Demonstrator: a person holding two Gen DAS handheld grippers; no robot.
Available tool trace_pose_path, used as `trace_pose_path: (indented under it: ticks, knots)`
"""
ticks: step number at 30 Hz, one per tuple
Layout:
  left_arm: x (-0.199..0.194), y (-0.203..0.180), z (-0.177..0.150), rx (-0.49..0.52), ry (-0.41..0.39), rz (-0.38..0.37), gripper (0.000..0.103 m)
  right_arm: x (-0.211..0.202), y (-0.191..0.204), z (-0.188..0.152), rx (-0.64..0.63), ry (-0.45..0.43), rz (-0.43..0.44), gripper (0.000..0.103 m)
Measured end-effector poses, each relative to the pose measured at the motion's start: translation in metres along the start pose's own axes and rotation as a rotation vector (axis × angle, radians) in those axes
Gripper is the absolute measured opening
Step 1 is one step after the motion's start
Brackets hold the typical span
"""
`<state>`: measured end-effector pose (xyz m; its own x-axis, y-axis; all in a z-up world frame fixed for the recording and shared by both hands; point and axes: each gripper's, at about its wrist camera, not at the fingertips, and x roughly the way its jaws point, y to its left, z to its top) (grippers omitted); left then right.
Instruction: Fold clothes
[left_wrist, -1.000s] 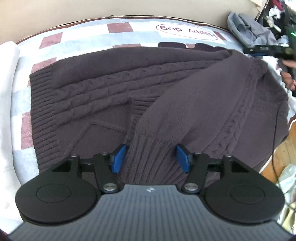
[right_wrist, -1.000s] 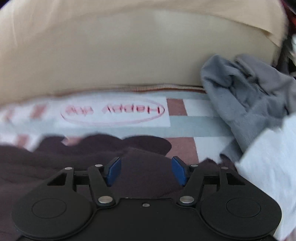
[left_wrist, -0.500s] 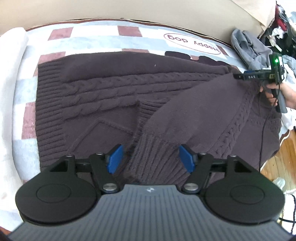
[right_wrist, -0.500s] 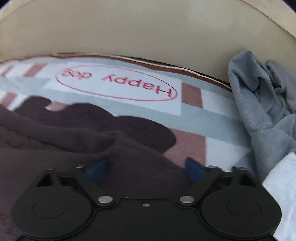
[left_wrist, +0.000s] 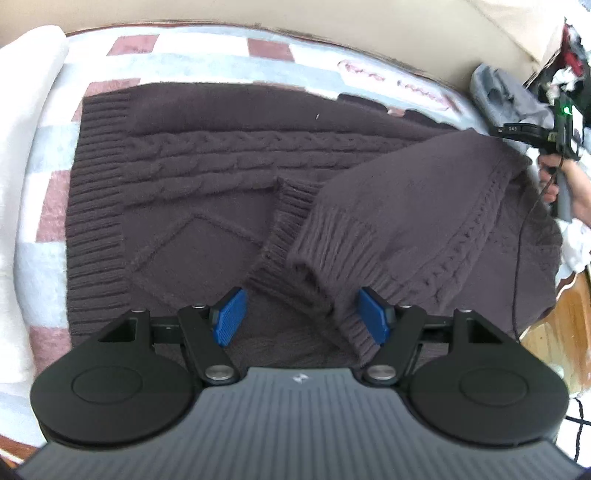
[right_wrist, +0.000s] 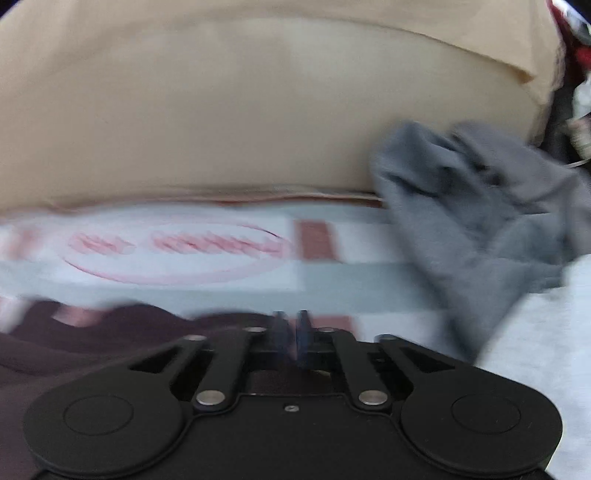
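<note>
- The dark brown cable-knit sweater (left_wrist: 207, 192) lies spread flat on a patchwork bedcover of blue, white and dusty-red squares (left_wrist: 48, 206), hem to the left.
- One sleeve (left_wrist: 388, 206) is already folded in across the body, its ribbed cuff (left_wrist: 314, 266) near the middle.
- The left gripper (left_wrist: 300, 314) hangs over the cuffs, blue pads spread, cloth between them but not pinched.
- The right gripper (right_wrist: 291, 332) has just been closing; its jaws are pressed together, and the blur hides whether sweater fabric is caught.
- Judged from this: sleeves are in, the body folds are left.
- A crumpled grey garment (right_wrist: 480, 206) waits beside it.
</note>
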<state>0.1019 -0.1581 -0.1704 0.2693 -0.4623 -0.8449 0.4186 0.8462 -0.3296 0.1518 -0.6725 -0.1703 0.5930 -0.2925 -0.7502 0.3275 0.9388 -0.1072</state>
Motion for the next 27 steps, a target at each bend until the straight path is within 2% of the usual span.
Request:
trace_pose_path:
  ticks: [2,3,4,5,9,11,14,15,16,17,18,19,20,21,23,25,27]
  knots:
    - [-0.005,0.001,0.002,-0.012,-0.014,0.003,0.067,-0.019,-0.007,-0.002,0.101,0.005,-0.002,0.015]
    - [-0.009,0.002,0.003,-0.018,-0.026,-0.007,0.067,-0.034,-0.01,-0.008,0.161,-0.005,0.022,0.025]
    - [-0.013,0.002,0.003,-0.023,-0.037,-0.015,0.067,-0.051,-0.011,-0.018,0.222,-0.008,0.08,0.043]
    - [-0.016,0.003,0.004,-0.03,-0.044,-0.019,0.067,-0.068,-0.012,-0.029,0.282,-0.01,0.138,0.048]
    - [-0.017,0.013,0.001,-0.109,-0.036,-0.093,0.067,-0.125,0.0,-0.092,0.431,0.042,0.41,0.049]
    - [-0.011,0.017,-0.003,-0.161,-0.017,-0.141,0.067,-0.144,0.008,-0.122,0.479,0.085,0.463,0.049]
    - [0.004,0.011,-0.008,-0.173,0.021,-0.146,0.067,-0.158,0.022,-0.153,0.504,0.154,0.542,0.049]
    - [0.009,0.009,-0.009,-0.173,0.034,-0.137,0.067,-0.162,0.027,-0.159,0.487,0.171,0.552,0.049]
    - [0.013,0.006,-0.009,-0.17,0.039,-0.141,0.064,-0.168,0.032,-0.16,0.458,0.176,0.527,0.049]
    - [0.016,0.003,-0.01,-0.167,0.045,-0.147,0.056,-0.172,0.036,-0.161,0.435,0.18,0.504,0.049]
    - [0.019,-0.002,-0.01,-0.156,0.058,-0.157,0.025,-0.176,0.035,-0.162,0.427,0.182,0.488,0.049]
    - [0.022,-0.008,-0.009,-0.14,0.089,-0.144,0.017,-0.18,0.034,-0.163,0.419,0.184,0.472,0.049]
    - [0.022,-0.016,-0.008,-0.114,0.12,-0.106,0.017,-0.184,0.032,-0.164,0.419,0.184,0.463,0.049]
    - [0.016,-0.026,-0.006,-0.081,0.105,-0.081,0.009,-0.189,0.026,-0.165,0.436,0.177,0.472,0.049]
    - [0.0,-0.041,-0.003,-0.039,0.065,-0.061,0.008,-0.198,0.015,-0.167,0.472,0.163,0.491,0.049]
    - [-0.019,-0.04,-0.005,-0.101,0.036,-0.103,0.007,-0.208,0.004,-0.169,0.49,0.151,0.506,0.049]
    - [-0.025,-0.03,-0.014,-0.212,0.061,-0.151,0.006,-0.223,-0.011,-0.169,0.495,0.142,0.492,0.049]
